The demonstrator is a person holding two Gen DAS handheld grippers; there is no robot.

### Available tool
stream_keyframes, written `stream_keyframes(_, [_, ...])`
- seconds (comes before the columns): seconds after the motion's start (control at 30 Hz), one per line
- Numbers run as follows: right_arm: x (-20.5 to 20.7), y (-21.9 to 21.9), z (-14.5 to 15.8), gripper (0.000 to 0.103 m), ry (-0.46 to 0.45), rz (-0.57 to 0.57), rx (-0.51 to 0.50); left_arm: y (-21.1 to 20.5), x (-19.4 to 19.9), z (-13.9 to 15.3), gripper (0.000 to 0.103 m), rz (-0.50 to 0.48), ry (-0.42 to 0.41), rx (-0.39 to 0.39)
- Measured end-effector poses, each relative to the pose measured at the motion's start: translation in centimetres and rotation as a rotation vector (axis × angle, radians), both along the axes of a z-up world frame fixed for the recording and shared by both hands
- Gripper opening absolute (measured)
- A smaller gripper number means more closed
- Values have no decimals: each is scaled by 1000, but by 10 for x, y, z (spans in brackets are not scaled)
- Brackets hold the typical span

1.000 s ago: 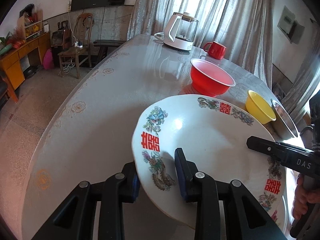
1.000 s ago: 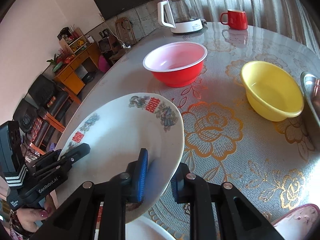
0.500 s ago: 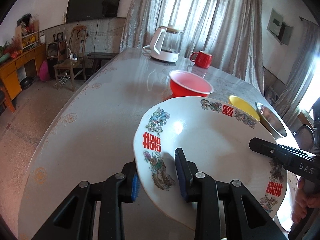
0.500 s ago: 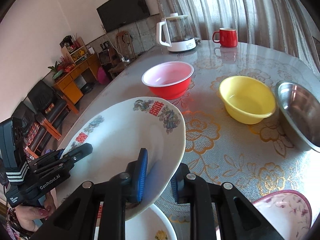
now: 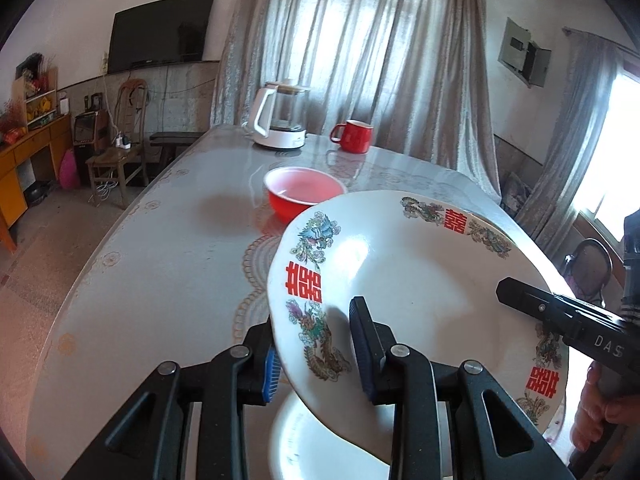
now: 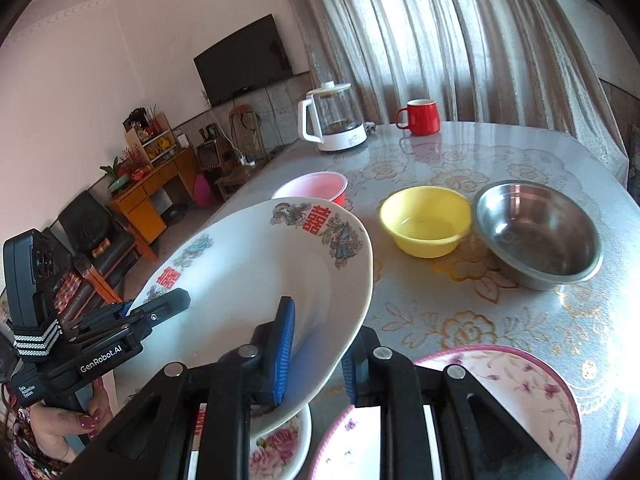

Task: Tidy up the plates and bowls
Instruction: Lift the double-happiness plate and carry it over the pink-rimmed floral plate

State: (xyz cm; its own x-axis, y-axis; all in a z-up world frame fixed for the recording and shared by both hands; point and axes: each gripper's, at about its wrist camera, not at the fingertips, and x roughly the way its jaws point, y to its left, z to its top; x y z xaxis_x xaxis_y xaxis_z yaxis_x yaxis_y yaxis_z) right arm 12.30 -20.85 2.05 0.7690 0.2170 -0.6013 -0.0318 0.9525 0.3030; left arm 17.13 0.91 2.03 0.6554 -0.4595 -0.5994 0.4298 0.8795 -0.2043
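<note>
**Both grippers clamp one plate**

Our left gripper (image 5: pixel 318 354) pinches one rim of the large white plate (image 5: pixel 412 292), and our right gripper (image 6: pixel 314 352) clamps the opposite rim, so we hold it tilted above the table (image 6: pixel 500 312). Under it sit a floral bowl (image 6: pixel 280 446) and a pink-rimmed plate (image 6: pixel 520 384). Farther off stand the red bowl (image 5: pixel 298 200), yellow bowl (image 6: pixel 426 222) and steel bowl (image 6: pixel 540 236).

large white plate (image 5: pixel 416 292) | red characters, phoenix rim | tilted, lifted | red bowl (image 5: pixel 304 196) at 11 o'clock, upright
</note>
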Motion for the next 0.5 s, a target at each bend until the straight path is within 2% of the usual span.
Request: stream_keyframes(0.5, [-86,-51,4,21,-48,-101,-2,-52,-55,8,31,-119,-27,2])
